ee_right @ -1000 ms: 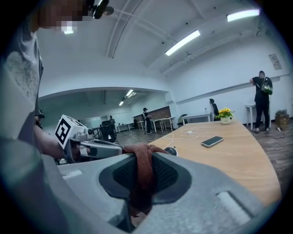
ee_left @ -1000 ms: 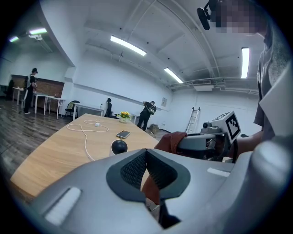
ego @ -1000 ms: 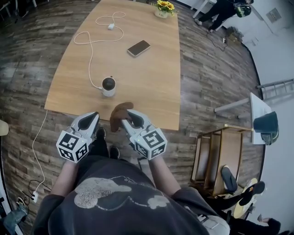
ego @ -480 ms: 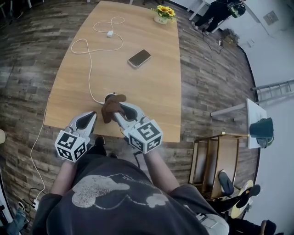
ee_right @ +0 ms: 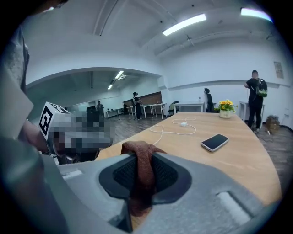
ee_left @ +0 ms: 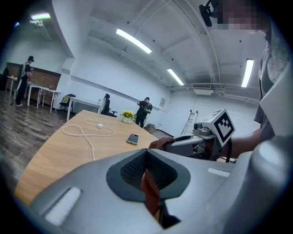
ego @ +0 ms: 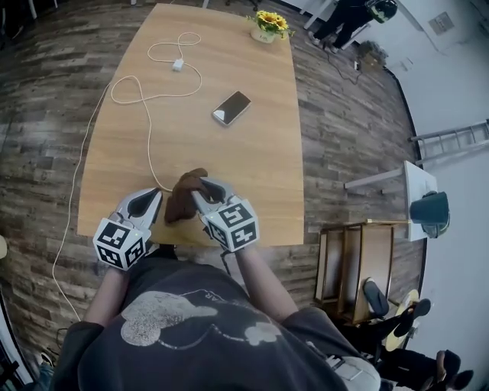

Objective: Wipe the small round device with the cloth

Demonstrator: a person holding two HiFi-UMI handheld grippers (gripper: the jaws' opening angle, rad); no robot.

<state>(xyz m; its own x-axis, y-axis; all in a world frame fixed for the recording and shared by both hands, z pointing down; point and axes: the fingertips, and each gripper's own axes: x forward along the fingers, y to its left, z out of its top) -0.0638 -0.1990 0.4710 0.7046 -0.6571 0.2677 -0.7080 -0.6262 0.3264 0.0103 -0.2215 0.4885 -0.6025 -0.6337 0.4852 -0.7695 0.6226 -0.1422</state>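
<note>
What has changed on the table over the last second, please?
The right gripper, clamped on the brown cloth, has moved forward from the near edge of the table and brought the cloth over the small round device, which is now hidden under it. The left gripper stays shut beside it, and the phone, white cable and flowers lie as before.

A rust-brown cloth (ego: 182,198) shows between the grey jaws of the right gripper (ego: 202,192), which like the grey left gripper (ego: 152,198) bears a white cube with black square markers; ahead of them lie a pale wood table (ego: 256,156), a white cable (ego: 146,103), a dark-screened phone (ego: 231,108) and yellow flowers (ego: 272,20).
</note>
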